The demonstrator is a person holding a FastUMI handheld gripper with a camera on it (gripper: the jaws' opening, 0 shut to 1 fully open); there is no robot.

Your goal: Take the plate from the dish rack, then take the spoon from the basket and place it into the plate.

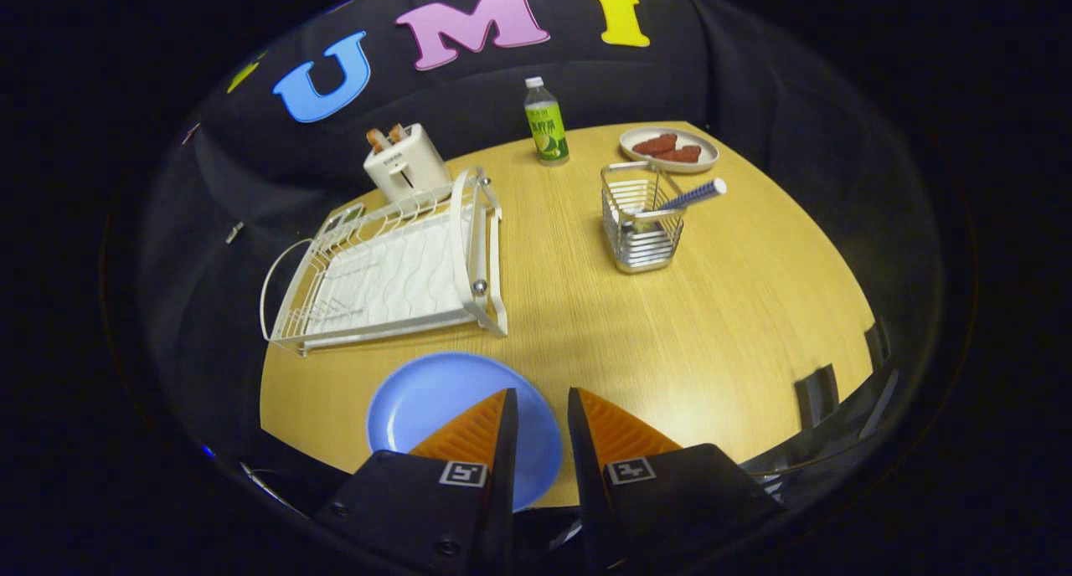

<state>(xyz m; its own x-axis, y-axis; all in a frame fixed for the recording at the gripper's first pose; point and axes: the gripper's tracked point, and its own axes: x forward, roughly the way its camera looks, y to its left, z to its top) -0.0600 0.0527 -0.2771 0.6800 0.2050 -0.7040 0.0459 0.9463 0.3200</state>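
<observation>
A blue plate lies flat on the wooden table, just in front of the white dish rack, which holds no dishes. My gripper hovers above the plate's right edge with its fingers a small gap apart and nothing pressed between them; the left finger covers part of the plate. The spoon, with a blue striped handle and a white end, leans out of the wire basket well beyond the fingers, to the right of the rack.
A white toaster with toast stands behind the rack. A green-labelled bottle and a pale plate of sausages sit at the table's far side. Black clips hang on the near right edge.
</observation>
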